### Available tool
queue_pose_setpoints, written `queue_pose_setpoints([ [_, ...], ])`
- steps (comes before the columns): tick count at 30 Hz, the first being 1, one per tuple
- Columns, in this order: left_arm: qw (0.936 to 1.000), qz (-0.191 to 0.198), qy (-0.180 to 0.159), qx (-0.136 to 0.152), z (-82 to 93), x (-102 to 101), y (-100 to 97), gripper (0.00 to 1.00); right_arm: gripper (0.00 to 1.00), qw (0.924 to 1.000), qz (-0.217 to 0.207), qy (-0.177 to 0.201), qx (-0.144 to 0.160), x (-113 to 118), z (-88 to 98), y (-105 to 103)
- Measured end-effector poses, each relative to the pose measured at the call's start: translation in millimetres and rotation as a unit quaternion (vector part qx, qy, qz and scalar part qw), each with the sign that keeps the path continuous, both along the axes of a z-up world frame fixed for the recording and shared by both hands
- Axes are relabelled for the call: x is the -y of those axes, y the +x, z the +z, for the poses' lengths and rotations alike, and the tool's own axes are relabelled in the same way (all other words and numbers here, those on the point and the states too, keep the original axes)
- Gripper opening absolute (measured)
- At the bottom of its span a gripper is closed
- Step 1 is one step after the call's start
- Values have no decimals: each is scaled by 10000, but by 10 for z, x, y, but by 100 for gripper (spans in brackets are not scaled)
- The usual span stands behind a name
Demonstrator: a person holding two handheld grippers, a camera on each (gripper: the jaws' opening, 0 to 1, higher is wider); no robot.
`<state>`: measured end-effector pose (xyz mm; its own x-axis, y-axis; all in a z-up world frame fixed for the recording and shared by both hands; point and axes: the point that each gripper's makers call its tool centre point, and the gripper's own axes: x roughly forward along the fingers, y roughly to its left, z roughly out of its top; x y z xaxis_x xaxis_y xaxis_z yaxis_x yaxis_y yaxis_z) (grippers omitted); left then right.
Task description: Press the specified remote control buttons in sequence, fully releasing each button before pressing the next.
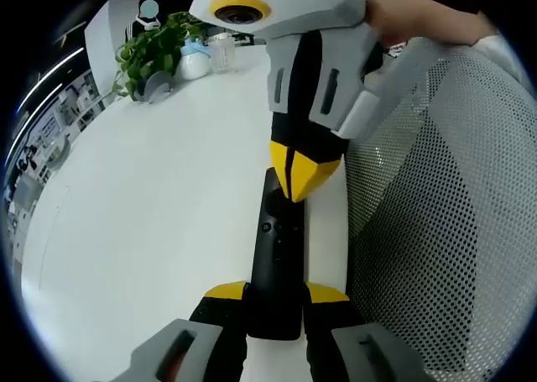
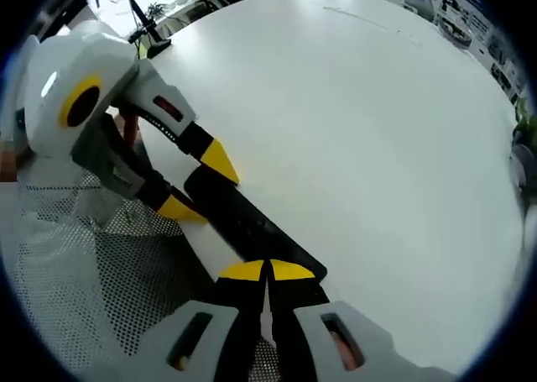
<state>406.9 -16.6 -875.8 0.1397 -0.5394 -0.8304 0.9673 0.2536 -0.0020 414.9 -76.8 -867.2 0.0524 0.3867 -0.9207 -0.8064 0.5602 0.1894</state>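
While my left tongs (image 1: 277, 294) clamp the near end of the black remote control (image 1: 277, 256) at the white desk (image 1: 151, 214) edge, my right tongs (image 2: 267, 271), jaws closed together, press its buttons; next I'd judge lifting fully clear.

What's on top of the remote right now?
The right claw, shut, has its yellow tips on the black remote control, which the left claw clamps by its near end on the white table. The button beneath those tips is covered.
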Motion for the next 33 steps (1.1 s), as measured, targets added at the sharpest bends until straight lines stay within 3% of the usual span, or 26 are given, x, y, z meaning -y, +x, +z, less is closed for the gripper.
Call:
queue_pose_setpoints([
  [11, 10000, 4, -6, -5, -4, 1, 2, 25, 0, 9998, -66, 149, -142, -43, 4, -31],
  [23, 10000, 18, -14, -12, -8, 4, 1, 25, 0, 9997, -109, 50, -210, -36, -22, -46],
  [33, 10000, -2, 1, -11, -9, 1, 5, 25, 0, 9999, 40, 131, -72, -39, -30, -44],
])
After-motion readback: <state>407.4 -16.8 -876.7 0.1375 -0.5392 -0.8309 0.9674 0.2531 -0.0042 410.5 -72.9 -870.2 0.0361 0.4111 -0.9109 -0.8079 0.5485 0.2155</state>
